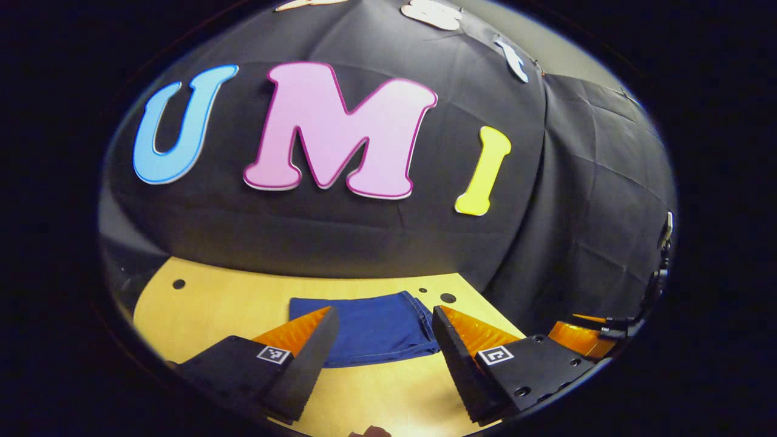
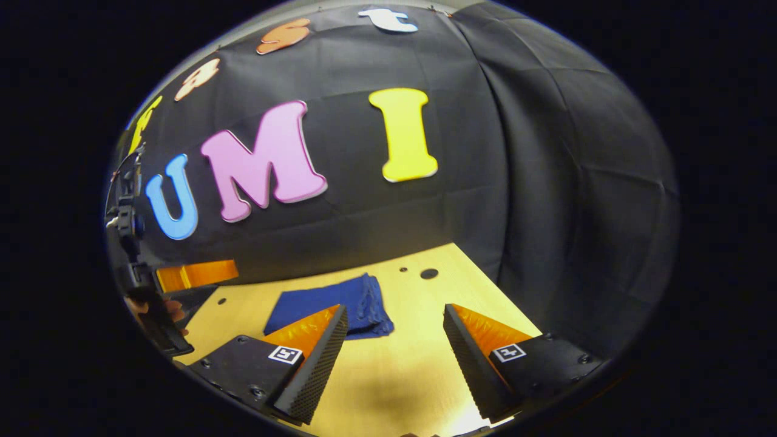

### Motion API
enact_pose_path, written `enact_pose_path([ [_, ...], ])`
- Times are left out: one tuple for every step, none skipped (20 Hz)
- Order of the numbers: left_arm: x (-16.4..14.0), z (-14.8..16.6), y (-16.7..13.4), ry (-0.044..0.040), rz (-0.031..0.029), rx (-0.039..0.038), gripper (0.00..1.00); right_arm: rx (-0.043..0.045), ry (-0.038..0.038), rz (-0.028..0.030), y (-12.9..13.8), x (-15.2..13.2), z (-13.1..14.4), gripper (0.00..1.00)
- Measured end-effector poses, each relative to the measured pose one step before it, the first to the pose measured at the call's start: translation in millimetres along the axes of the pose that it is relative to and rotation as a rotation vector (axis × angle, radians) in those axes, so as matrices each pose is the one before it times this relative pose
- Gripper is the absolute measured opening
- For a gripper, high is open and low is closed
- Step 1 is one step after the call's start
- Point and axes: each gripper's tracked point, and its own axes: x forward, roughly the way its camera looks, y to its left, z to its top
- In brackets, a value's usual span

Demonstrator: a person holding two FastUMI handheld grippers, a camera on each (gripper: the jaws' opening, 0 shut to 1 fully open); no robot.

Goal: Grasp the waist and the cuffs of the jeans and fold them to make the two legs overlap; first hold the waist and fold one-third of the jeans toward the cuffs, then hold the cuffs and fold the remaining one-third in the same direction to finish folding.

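The blue jeans (image 1: 370,328) lie on the wooden table (image 1: 200,303) as a compact folded rectangle, layered edges stacked at its right side. My left gripper (image 1: 383,318) hovers open above the table just in front of the jeans, nothing between its fingers. In the right gripper view the folded jeans (image 2: 340,303) sit ahead and to the left, and my right gripper (image 2: 394,315) is open over bare wood to the right of them, held clear of the cloth. The left gripper (image 2: 182,279) and the hand holding it show at the left edge of that view.
The tabletop has small round holes (image 1: 448,298) near its back edge (image 2: 429,274). The black cloth wall (image 1: 364,237) rises right behind the table and wraps around on the right. The right gripper (image 1: 583,334) shows at the lower right of the left gripper view.
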Motion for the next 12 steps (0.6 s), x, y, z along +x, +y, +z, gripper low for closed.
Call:
enact_pose_path([
  [-27.76, 13.94, 8.77, -0.02848, 0.02658, 0.02289, 0.96, -0.01925, -0.02376, 0.01433, 12.31, -13.85, 13.74, 0.97],
  [-28.41, 13.86, 10.49, -0.02491, 0.02816, 0.01418, 0.96, -0.02655, -0.02536, 0.01486, 9.98, -11.34, 12.46, 0.97],
  [-28.53, 15.57, 10.64, -0.02314, 0.02150, 0.00169, 0.96, -0.02940, -0.03018, 0.01242, 12.70, -14.74, 15.25, 0.97],
  [-26.96, 16.69, 11.75, -0.02031, 0.01336, -0.00384, 0.97, -0.01910, -0.02640, 0.01320, 11.66, -13.61, 13.96, 0.97],
  [-25.52, 14.75, 10.36, -0.02214, 0.01434, -0.00476, 0.97, -0.01258, -0.02798, 0.01268, 12.26, -15.89, 14.60, 0.97],
  [-25.64, 15.34, 12.16, -0.02700, 0.01575, -0.00342, 0.97, -0.01005, -0.02697, 0.00696, 10.76, -15.82, 13.41, 0.97],
  [-23.29, 13.91, 9.71, -0.02492, 0.01466, -0.00163, 0.96, -0.00938, -0.03010, 0.00734, 9.10, -16.72, 13.50, 0.97],
  [-22.66, 12.16, 8.02, -0.02611, 0.01102, 0.00103, 0.96, -0.01165, -0.03561, 0.00408, 9.04, -14.34, 14.15, 0.97],
  [-18.57, 12.41, 7.04, -0.02263, 0.01264, 0.00381, 0.96, -0.00647, -0.02750, 0.00398, 8.85, -13.53, 11.50, 0.96],
  [-18.73, 8.03, 6.14, -0.01893, 0.01157, 0.00522, 0.97, -0.00414, -0.02282, 0.01001, 9.51, -11.09, 10.36, 0.96],
  [-15.00, 7.03, 5.87, -0.02065, 0.01051, 0.00358, 0.97, -0.00174, -0.01935, 0.01132, 9.95, -10.32, 7.52, 0.96],
  [-12.68, 4.82, 6.48, -0.01491, 0.01405, 0.00166, 0.97, -0.00080, -0.01542, 0.01304, 9.60, -8.11, 6.13, 0.97],
])
